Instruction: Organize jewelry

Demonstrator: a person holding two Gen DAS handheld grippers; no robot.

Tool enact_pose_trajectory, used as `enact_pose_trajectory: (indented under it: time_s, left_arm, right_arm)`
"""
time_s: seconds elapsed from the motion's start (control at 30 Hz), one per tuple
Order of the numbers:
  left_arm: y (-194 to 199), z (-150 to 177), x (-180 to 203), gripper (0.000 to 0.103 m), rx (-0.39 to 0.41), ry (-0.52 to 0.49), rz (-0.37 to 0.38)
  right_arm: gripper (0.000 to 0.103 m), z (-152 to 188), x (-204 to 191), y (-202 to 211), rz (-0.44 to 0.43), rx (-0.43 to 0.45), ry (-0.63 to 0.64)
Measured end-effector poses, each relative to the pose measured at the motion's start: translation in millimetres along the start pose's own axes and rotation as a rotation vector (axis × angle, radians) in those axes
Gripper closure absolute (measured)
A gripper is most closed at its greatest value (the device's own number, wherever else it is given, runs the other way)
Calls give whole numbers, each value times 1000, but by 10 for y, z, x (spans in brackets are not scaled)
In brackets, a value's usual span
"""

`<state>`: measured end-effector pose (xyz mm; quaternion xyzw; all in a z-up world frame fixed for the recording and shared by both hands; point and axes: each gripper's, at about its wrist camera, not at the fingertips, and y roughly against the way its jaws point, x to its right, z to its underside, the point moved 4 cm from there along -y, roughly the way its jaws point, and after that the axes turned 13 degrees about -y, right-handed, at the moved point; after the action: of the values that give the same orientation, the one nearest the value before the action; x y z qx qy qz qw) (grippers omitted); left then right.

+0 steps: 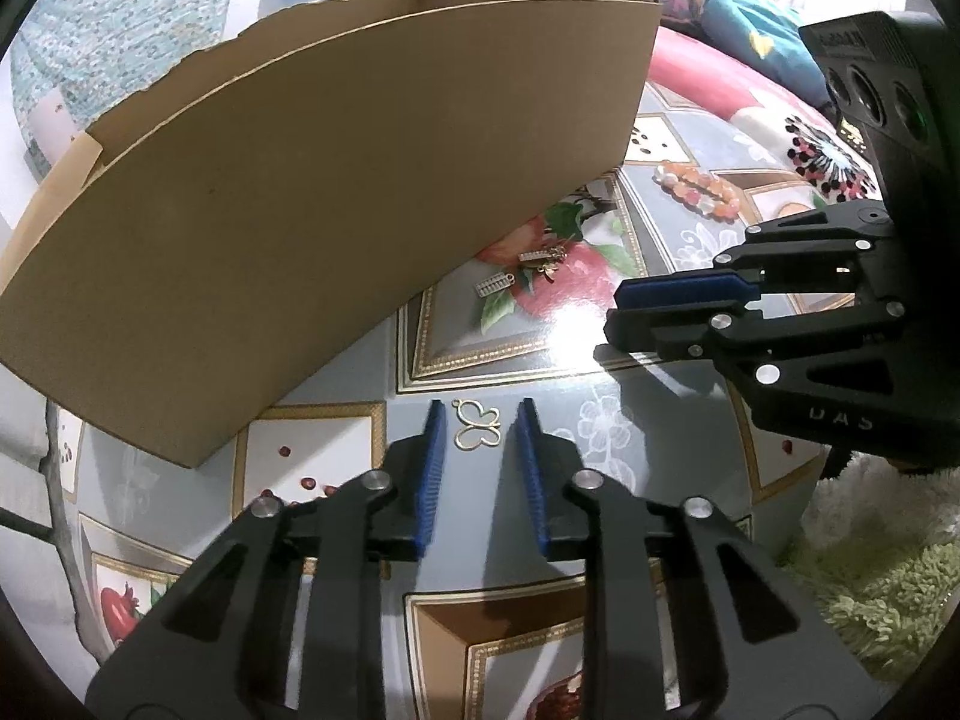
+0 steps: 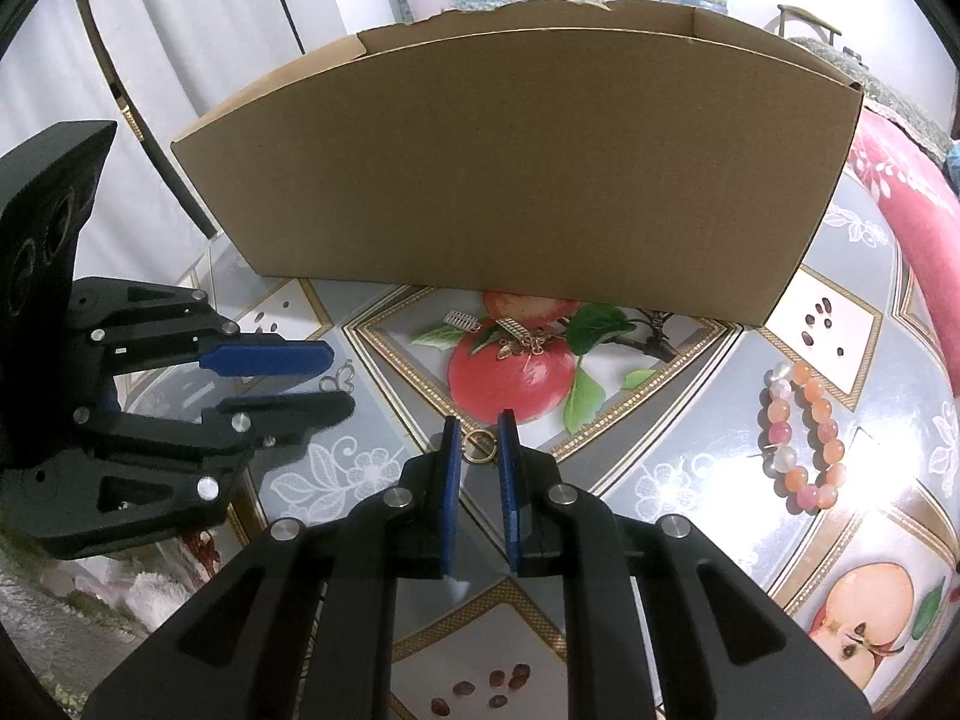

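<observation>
Fruit-print tablecloth (image 2: pixel 660 468); cardboard box (image 2: pixel 510 180) behind; curtain (image 2: pixel 198 30) beyond.

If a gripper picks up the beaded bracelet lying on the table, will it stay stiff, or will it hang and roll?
The beaded bracelet is a loop of separate round beads, so it probably sags instead of keeping its shape. The beads look smooth and glossy, so they may slip between the pads. Pushed on the shiny tablecloth, it would likely slide and deform rather than roll away.
</observation>
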<state>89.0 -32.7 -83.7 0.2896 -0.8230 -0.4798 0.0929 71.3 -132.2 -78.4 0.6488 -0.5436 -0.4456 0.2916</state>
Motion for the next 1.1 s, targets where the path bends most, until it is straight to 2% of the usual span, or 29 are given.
enact_pose_trajectory:
  time_s: [0.1, 0.43, 0.83, 1.1]
  left_arm:
    - [9, -5, 8, 91, -1, -6, -2]
    - [38, -3, 58, 91, 2, -24, -55]
    - [198, 11, 15, 91, 22, 10, -77]
    - [724, -141, -110, 91, 140, 42, -83]
  right_arm:
    - [91, 0, 0, 1, 0, 0, 0]
    - [91, 5, 0, 2, -1, 0, -1]
    - [91, -14, -9, 90, -22, 21, -1]
    - [91, -123, -122, 387, -42, 77, 49]
